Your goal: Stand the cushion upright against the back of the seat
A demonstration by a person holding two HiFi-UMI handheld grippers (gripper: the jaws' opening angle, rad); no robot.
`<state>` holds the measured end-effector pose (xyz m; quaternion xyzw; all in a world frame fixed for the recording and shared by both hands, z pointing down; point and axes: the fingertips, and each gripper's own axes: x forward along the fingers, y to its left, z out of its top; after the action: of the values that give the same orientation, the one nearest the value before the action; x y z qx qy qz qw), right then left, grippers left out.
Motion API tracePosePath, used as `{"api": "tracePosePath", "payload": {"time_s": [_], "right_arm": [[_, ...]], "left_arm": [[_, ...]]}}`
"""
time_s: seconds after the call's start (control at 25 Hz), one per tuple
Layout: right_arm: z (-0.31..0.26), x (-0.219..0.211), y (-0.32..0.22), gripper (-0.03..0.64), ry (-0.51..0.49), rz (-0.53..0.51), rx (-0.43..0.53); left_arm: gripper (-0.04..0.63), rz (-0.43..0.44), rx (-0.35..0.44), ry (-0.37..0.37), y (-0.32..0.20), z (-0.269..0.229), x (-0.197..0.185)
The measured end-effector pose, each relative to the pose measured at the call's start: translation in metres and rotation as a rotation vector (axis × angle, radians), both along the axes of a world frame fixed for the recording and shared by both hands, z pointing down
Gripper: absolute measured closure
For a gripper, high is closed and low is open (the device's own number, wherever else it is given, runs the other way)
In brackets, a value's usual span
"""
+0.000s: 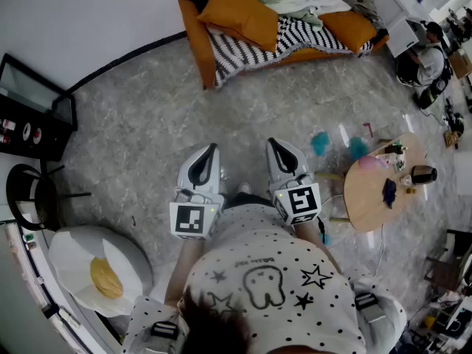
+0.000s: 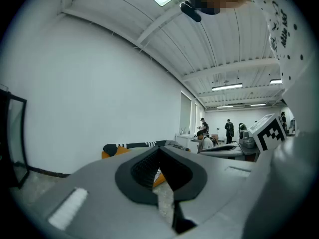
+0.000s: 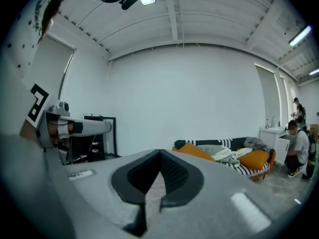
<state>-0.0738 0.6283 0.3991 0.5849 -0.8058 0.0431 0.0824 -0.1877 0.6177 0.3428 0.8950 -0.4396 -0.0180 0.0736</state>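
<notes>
An orange sofa (image 1: pixel 193 32) with a black-and-white striped cover stands against the far wall. An orange cushion (image 1: pixel 237 13) lies slanted on its left part; another orange cushion (image 1: pixel 348 28) lies at its right end. The same sofa (image 3: pixel 259 171) and left cushion (image 3: pixel 195 151) show in the right gripper view. My left gripper (image 1: pixel 212 150) and right gripper (image 1: pixel 273 144) are held side by side at the person's chest, well short of the sofa. Both are shut with nothing between the jaws; in each gripper view the tips meet, left gripper (image 2: pixel 160 148), right gripper (image 3: pixel 160 152).
Pale clothes (image 1: pixel 295 2) are heaped on the sofa. A round wooden table (image 1: pixel 369 190) with small items stands at the right. A black shelf (image 1: pixel 29 116) and a white beanbag seat (image 1: pixel 96 268) are at the left. People (image 1: pixel 431 61) sit at the far right.
</notes>
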Motion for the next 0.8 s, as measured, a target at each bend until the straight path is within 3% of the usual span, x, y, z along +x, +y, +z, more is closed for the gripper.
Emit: {"api": "tracePosePath", "payload": {"time_s": [0.24,0.44,0.8], "right_arm": [[0.000,0.015,0.006,0.621,-0.004,0.007,-0.001],[0.004,0.024,0.014,0.621,-0.007,-0.001,-0.001],[0.009,0.040,0.026,0.621,-0.038,-0.019,0.005]], "left_arm": [[0.597,-0.007,0.018,-0.019,0.006,0.021,-0.002],[0.597,-0.017,-0.025,0.005,0.012,0.024,0.009],[0.597,-0.017,-0.005,0.018,0.024,0.023,0.027]]}}
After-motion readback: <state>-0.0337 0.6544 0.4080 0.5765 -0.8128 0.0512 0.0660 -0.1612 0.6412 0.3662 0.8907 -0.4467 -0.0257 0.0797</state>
